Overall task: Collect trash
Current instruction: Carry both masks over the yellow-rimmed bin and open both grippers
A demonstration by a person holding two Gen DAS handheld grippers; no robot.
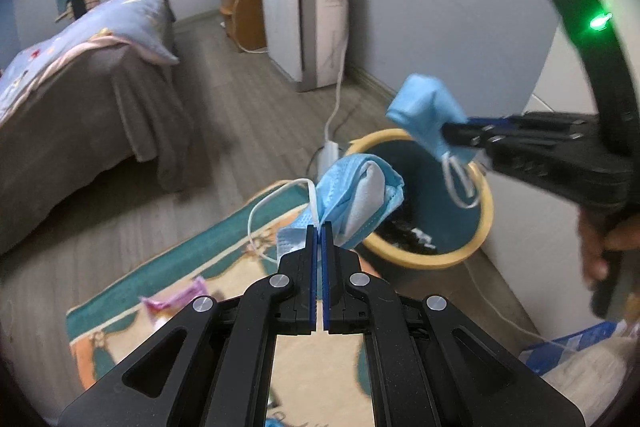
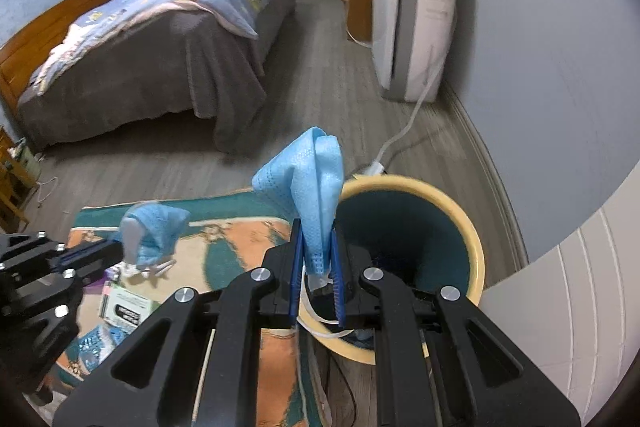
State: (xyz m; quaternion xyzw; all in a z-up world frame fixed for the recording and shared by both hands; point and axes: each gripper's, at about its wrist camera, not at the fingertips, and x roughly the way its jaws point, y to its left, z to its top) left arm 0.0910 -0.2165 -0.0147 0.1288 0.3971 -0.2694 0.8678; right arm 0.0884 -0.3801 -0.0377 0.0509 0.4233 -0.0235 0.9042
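**Both grippers loaded with masks at the bin; neither yet released**

The left gripper (image 1: 320, 227) is clamped tight on a crumpled blue face mask (image 1: 352, 195), its jaws nearly meeting, with one white ear loop (image 1: 260, 211) hanging free. From the left wrist view the mask sits just short of the near rim of the yellow-rimmed waste bin (image 1: 486, 211), over the edge of the patterned rug (image 1: 224, 227). I judge it is held back there to keep the mouth of the bin free for the other hand.

The right gripper (image 2: 316, 255) holds a second folded blue mask (image 2: 308, 187), jaws narrow with the fabric standing up between them. It hangs above the bin opening, loops dangling toward the dark interior, placed as if for a drop.

Some dark refuse already lies at the bottom of the bin. More litter remains on the rug: a pink wrapper (image 1: 172, 301) and a small printed carton (image 2: 128, 309).

Writing: the carton and the white appliance (image 2: 416, 27) by the wall both carry print, too blurred to read. No brand is legible anywhere.
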